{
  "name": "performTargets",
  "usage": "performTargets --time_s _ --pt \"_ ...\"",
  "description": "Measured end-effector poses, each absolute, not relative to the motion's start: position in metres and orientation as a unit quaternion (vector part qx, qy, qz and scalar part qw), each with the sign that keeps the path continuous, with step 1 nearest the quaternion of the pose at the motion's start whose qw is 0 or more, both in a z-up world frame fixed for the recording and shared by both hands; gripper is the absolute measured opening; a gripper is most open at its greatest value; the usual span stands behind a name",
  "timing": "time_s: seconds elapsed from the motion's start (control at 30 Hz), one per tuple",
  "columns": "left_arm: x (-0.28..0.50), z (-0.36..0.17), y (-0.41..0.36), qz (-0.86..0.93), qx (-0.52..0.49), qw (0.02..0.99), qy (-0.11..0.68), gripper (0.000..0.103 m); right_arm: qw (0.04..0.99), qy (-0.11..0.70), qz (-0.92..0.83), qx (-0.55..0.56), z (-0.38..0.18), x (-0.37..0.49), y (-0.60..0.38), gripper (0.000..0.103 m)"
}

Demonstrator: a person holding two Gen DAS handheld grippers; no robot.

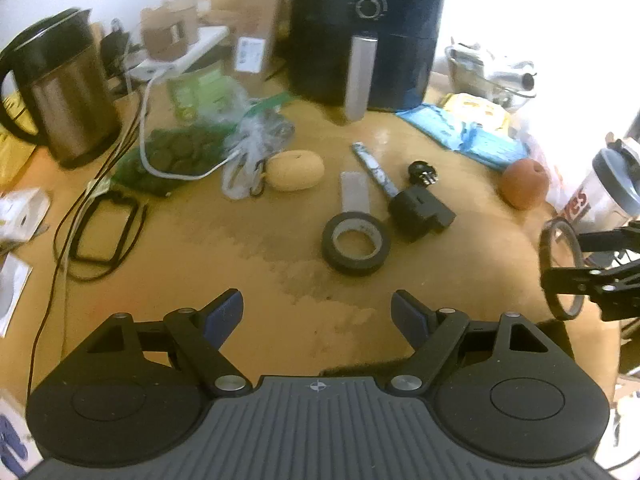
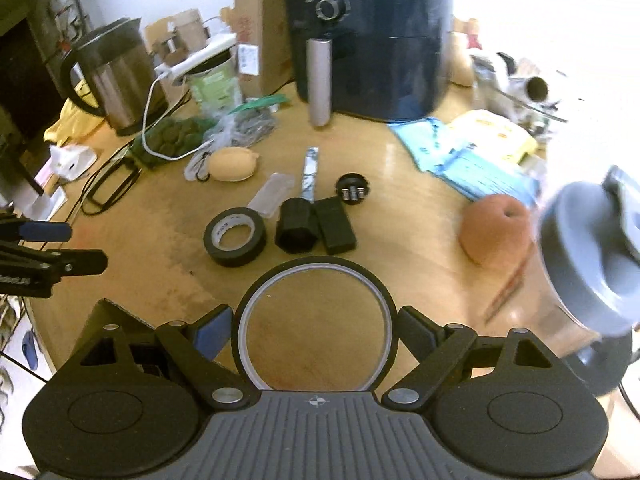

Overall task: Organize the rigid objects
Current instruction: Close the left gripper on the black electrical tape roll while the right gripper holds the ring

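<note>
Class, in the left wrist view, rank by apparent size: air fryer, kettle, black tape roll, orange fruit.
1. air fryer
2. kettle
3. black tape roll
4. orange fruit, though close to the tape roll.

— Anything legible?
— Only red letters, roughly "res", on the clear shaker bottle [image 1: 600, 196] at the far right; remainder cut off.
— Elsewhere?
— Small crosshair mark on the left gripper [image 1: 316, 308] and right gripper [image 2: 316, 326] bodies. White label on the cardboard box [image 1: 250, 54], green label on the jar [image 2: 216, 88]: too blurred to read.
</note>
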State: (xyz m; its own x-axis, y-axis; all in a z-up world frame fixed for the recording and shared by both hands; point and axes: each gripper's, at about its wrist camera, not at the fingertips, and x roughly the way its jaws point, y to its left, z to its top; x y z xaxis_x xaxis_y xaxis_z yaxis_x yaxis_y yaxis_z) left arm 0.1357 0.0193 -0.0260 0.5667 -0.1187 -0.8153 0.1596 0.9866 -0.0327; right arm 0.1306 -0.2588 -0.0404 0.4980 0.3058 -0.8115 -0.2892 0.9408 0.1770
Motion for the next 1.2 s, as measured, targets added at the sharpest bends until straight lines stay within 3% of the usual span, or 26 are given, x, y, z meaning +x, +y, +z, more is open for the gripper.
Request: performTargets --time_s 0.6,0.77,1.2 --pt "0.195 -0.07 -0.01 -0.13 0.073 0.863 0.483 0.082 0.873 0.47 0.117 0.064 -0.036 0.095 -0.296 0.09" --pt "0.217 -0.088 -0.017 -0.133 0.075 0.854 0.498 0.089 0.874 0.466 0.112 0.075 -0.035 0.087 -0.304 0.09" --pt "0.259 -0.128 -0.035 -0.132 0.086 0.829 0.537 0.088 0.878 0.463 0.083 0.091 -0.034 0.067 -0.325 0.09"
